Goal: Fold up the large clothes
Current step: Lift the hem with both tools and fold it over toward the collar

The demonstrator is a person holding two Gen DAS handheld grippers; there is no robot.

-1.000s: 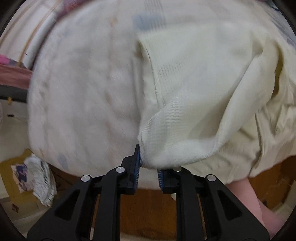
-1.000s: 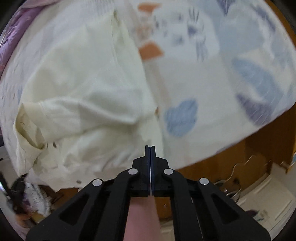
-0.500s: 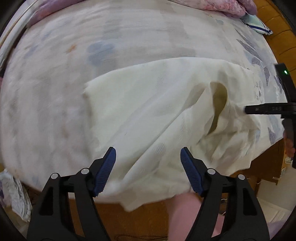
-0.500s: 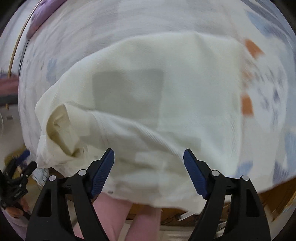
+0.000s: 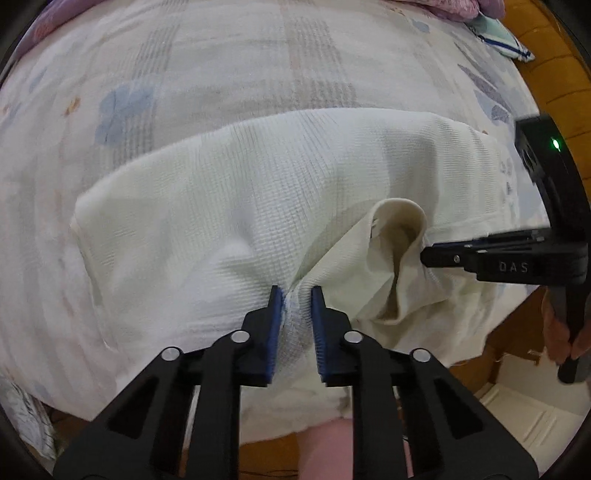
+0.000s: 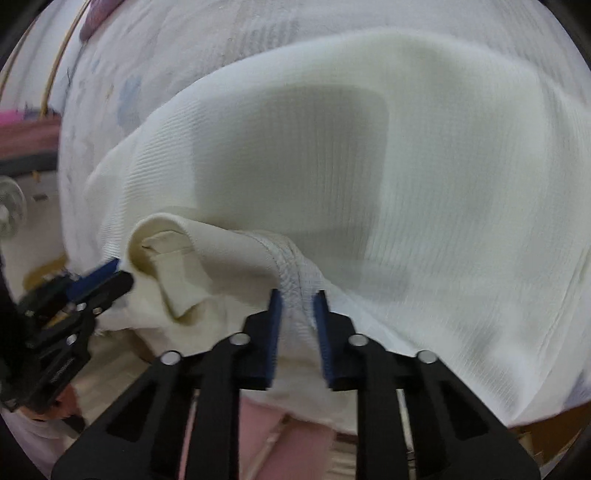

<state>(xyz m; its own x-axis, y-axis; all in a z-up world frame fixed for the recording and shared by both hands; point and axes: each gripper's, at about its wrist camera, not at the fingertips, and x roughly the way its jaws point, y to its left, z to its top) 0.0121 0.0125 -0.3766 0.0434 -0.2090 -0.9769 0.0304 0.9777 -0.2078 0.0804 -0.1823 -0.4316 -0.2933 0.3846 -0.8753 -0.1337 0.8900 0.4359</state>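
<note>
A cream ribbed garment point(image 5: 221, 206) lies spread on the bed, its near edge hanging over the bedside. My left gripper point(image 5: 297, 291) points down at that near edge, and its closing blue pads pinch a raised fold of the fabric. My right gripper point(image 6: 298, 293) is closing the same way on a bunched ridge of the garment point(image 6: 369, 184). An open curled cuff or collar point(image 5: 399, 218) stands up between the two grips. The right gripper point(image 5: 424, 256) shows at the right of the left wrist view. The left gripper point(image 6: 110, 273) shows at the left of the right wrist view.
The garment rests on a pale bedsheet point(image 5: 184, 74) printed with blue leaves. A striped pillow point(image 5: 498, 37) and a purple blanket point(image 5: 476, 7) lie at the far right corner. A wooden bed frame point(image 5: 517, 314) and light floor lie below. A person's leg point(image 5: 325, 450) stands against the bedside.
Both grippers opened wide over the garment half a second ago and have since closed on folds at its near edge. Both moved across the bed and tilted further down.
</note>
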